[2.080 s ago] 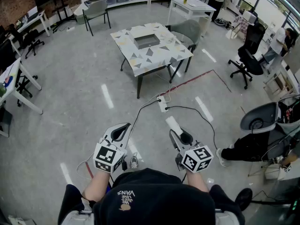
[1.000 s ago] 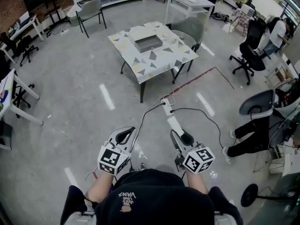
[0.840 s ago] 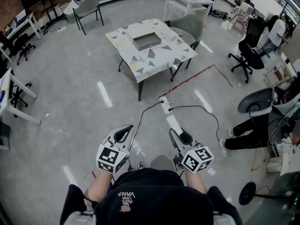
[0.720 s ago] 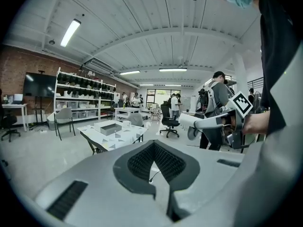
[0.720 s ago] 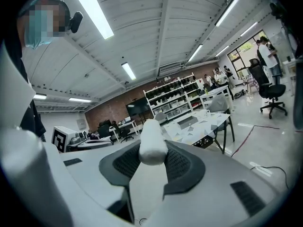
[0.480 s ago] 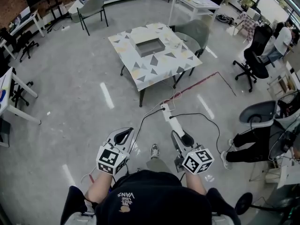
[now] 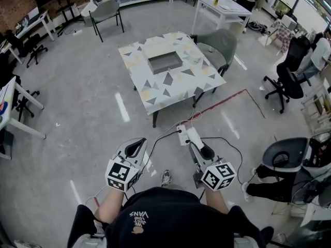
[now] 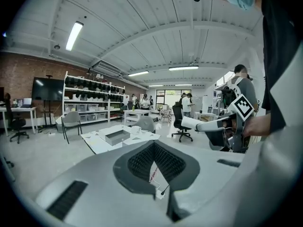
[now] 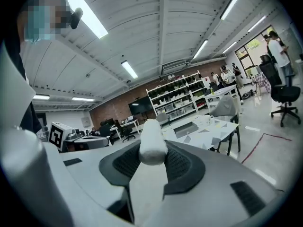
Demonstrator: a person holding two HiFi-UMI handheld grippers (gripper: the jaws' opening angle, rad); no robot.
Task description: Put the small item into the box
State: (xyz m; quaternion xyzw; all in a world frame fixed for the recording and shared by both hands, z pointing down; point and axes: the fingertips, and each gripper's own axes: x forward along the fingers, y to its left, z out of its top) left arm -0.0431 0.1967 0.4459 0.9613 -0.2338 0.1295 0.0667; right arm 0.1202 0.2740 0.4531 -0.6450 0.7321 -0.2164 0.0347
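Observation:
A grey open box (image 7: 165, 62) sits on the patterned table (image 7: 170, 89), a few steps ahead of me. It also shows small and far off: box (image 8: 117, 136), box (image 9: 187, 129). My right gripper (image 7: 202, 150) is held low in front of my body, shut on a small white cylinder (image 9: 152, 143) that sticks out past the jaw tips. The cylinder (image 7: 194, 137) points toward the table. My left gripper (image 7: 135, 146) is level beside it. Its jaws (image 8: 154, 145) meet at the tips with nothing between them.
A grey-green chair (image 7: 217, 43) stands at the table's right side. A power strip (image 7: 181, 135) and cables lie on the floor between me and the table. Black office chairs (image 7: 284, 81) and a seated person (image 7: 269, 185) are at the right. A white cup (image 8: 136, 129) stands on the table.
I have moved forward, so the table and box sit lower and nearer in the head view. Both grippers keep their pose, and the white cylinder stays in the right one.

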